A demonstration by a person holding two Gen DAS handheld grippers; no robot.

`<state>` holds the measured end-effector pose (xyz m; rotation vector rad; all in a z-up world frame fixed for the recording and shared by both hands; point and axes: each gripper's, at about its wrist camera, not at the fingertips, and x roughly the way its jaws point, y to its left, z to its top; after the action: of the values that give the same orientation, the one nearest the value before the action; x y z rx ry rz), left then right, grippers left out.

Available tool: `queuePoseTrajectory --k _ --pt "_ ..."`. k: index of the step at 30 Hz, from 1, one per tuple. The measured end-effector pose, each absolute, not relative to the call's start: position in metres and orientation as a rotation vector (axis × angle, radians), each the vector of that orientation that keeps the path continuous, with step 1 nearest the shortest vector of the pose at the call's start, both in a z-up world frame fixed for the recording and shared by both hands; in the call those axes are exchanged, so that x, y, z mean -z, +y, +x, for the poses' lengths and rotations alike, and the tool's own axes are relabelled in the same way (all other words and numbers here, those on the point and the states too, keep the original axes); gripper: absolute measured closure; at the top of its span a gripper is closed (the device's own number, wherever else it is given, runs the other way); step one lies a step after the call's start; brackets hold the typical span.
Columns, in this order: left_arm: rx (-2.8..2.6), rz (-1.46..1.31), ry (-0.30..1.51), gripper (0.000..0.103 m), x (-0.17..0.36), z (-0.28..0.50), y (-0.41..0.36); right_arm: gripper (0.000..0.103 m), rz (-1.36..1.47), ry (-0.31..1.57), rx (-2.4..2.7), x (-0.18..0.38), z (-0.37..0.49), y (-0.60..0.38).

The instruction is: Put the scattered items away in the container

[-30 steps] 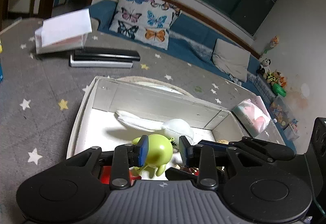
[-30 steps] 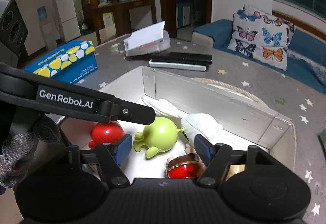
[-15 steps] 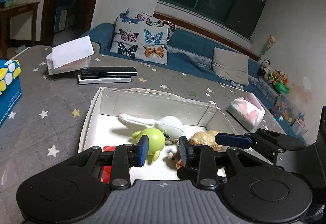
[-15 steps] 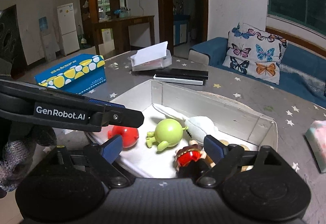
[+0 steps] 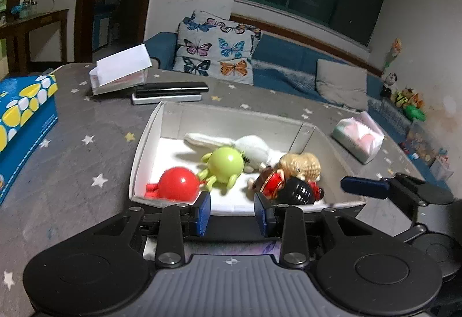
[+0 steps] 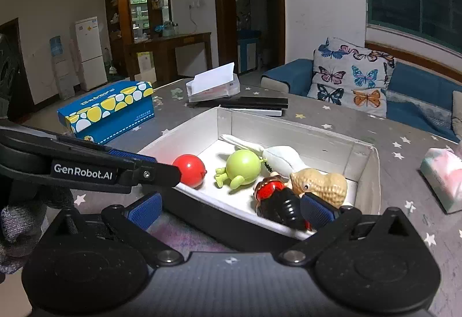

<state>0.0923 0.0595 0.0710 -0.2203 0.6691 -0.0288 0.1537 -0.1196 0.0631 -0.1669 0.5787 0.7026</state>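
A white open box sits on the grey star-patterned table. Inside lie a red round toy, a green round figure, a white plush, a peanut-shaped toy and a red-and-black toy. My left gripper is open and empty, just short of the box's near wall. My right gripper is open wide and empty at the box's near edge. The left gripper's finger crosses the right wrist view.
A blue and yellow tissue box stands left. A clear case with a white card and stacked black and white flat devices lie behind the box. A soft tissue pack lies right. A sofa is beyond.
Both grippers have drawn back and up from the box. The left one let go of the green figure, which now lies in the box. Both stay open.
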Motion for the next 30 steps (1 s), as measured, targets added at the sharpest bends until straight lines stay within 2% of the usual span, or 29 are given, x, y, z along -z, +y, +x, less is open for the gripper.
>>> queuePoseTrajectory --k 12,30 --pt "-0.027 -0.19 0.73 0.067 -0.052 0.073 0.051 0.0 -0.165 0.555 -0.647 -0.05 0.132 -0.127" --pt "-0.06 -0.149 0.725 0.068 -0.038 0.053 0.043 0.0 -0.162 0.57 -0.601 -0.032 0.115 -0.135"
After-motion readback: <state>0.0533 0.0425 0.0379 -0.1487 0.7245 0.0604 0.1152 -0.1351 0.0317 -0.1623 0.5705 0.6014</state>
